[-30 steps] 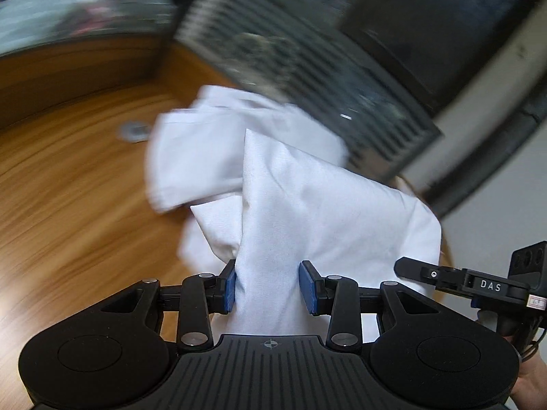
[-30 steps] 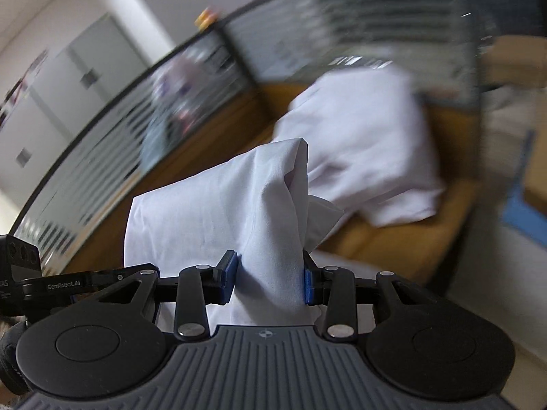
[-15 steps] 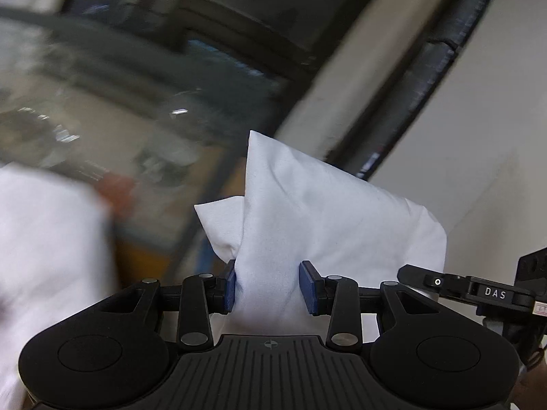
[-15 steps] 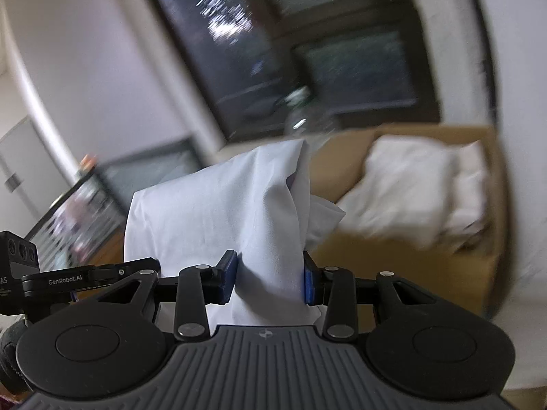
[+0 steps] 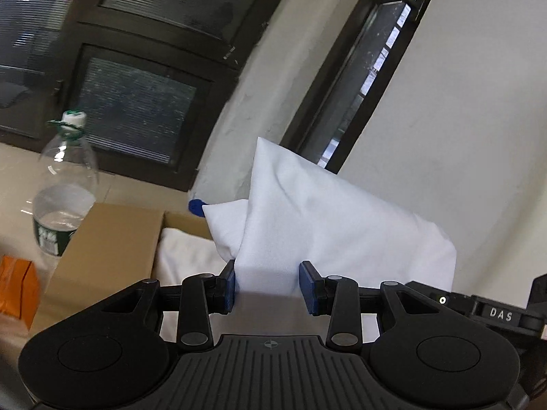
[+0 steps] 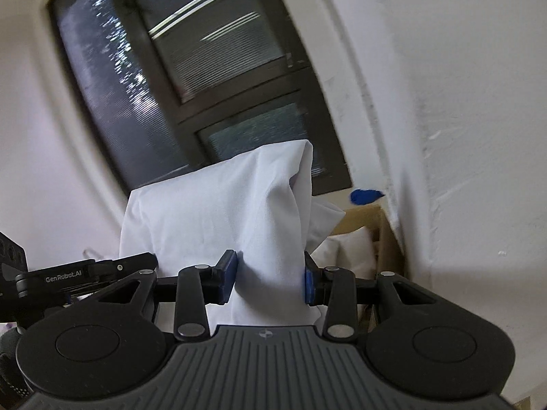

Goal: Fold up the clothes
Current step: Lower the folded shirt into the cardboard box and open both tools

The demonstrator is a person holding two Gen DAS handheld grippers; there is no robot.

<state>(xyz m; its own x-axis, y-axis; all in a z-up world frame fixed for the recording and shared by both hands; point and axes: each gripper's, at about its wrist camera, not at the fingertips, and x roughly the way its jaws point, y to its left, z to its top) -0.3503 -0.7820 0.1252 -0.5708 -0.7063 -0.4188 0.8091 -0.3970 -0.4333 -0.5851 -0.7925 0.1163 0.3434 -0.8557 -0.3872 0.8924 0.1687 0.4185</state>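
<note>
Both the left gripper (image 5: pixel 266 285) and right gripper (image 6: pixel 270 278) pinch a folded white garment (image 5: pixel 324 225) in their jaws, hiding much of the cardboard box (image 5: pixel 112 239) of white laundry (image 5: pixel 186 256) beyond; a water bottle (image 5: pixel 63 188) stands alongside.

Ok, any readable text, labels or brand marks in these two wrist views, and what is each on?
"DAS": black bracket of the right gripper.
"GenRobot.AI": black bracket of the left gripper.
Green label on the clear plastic water bottle: too blurred to read.
Orange packet: no legible print.
</note>
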